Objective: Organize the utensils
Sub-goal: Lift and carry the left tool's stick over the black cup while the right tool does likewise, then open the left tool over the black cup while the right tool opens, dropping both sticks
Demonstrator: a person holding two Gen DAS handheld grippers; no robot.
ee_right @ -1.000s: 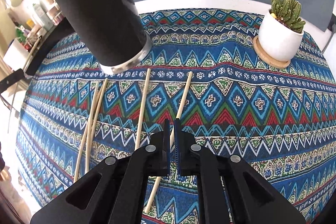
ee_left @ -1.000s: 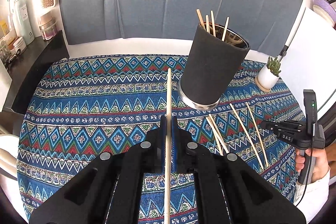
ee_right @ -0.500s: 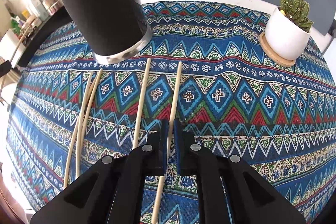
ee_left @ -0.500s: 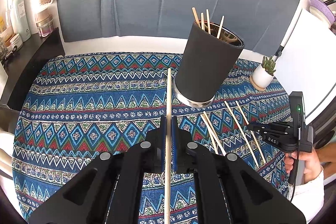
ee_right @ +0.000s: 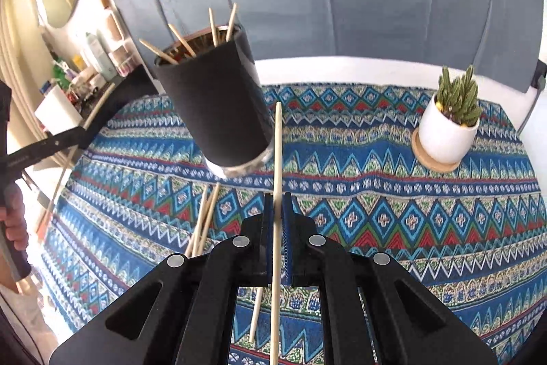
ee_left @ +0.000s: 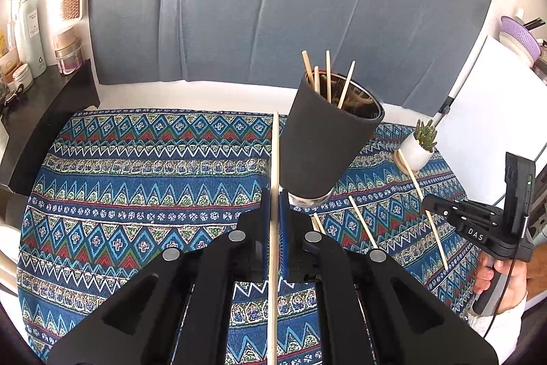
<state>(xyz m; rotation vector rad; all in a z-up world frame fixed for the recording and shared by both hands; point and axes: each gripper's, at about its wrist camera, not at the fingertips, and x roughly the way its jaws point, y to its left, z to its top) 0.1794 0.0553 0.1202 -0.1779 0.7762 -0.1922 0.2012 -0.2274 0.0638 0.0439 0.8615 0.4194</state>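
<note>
Patterned tablecloth carries black cup, potted cactus (right), loose chopsticks.

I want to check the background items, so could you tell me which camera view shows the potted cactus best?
The right wrist view: the potted cactus stands large and unobstructed on its wooden coaster at the cloth's far right. In the left wrist view it is small, near the right edge, beyond the black cup.

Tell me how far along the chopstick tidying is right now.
Partly done. Several chopsticks already stand in the black holder. In hand: the left tongs grip one chopstick, and the right tongs grip another. Left: about three loose chopsticks on the patterned cloth, plus dropping both held ones in.
</note>
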